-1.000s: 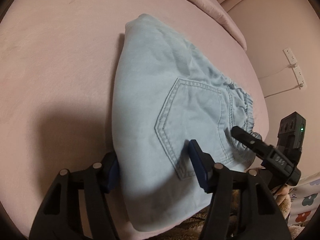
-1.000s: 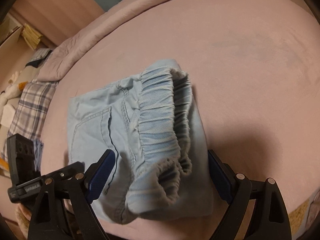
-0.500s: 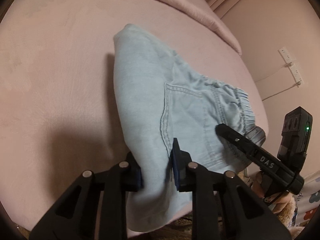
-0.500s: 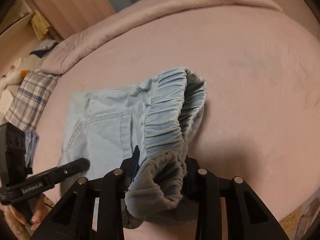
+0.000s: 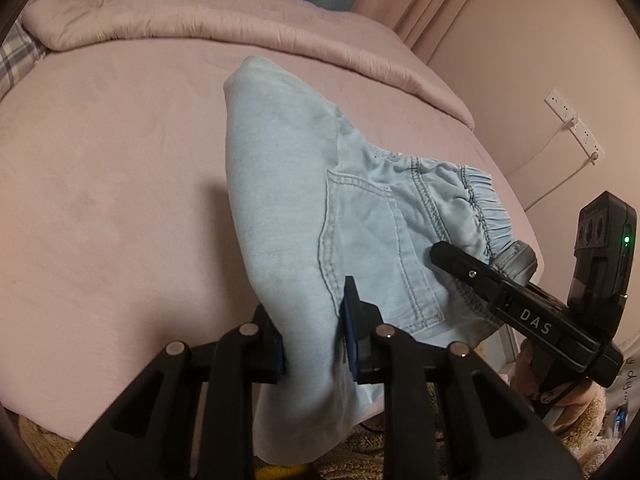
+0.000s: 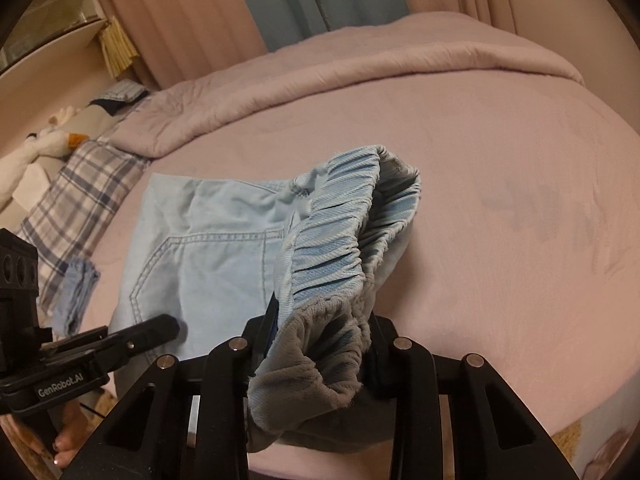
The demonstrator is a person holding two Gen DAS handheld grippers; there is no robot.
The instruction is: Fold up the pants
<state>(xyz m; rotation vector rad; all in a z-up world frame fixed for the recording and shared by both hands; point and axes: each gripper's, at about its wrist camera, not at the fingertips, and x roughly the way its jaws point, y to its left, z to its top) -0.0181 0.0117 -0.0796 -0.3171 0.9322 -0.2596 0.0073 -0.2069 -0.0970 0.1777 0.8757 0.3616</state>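
Observation:
Folded light blue denim pants (image 5: pixel 288 208) lie on a pink bed (image 5: pixel 112 184), their near edge lifted off it. My left gripper (image 5: pixel 314 340) is shut on the plain folded edge at the near side, with cloth bunched between its blue pads. In the right wrist view the right gripper (image 6: pixel 320 340) is shut on the gathered elastic waistband (image 6: pixel 340 248), which stands up in a loop. A back pocket (image 6: pixel 208 272) faces up between them. Each gripper shows in the other's view: the right one (image 5: pixel 520 300), the left one (image 6: pixel 100 348).
A rolled pink duvet (image 5: pixel 208 16) runs along the bed's far side. A plaid pillow (image 6: pixel 76 196) and a small blue cloth (image 6: pixel 76 296) lie at the bed's left. The wall with a power strip (image 5: pixel 572 124) and cable stands to the right. Curtains (image 6: pixel 280 4) hang behind.
Both grippers went from open around the pants' near edge to shut on it. Both have since risen, lifting that edge and the waistband off the bed.

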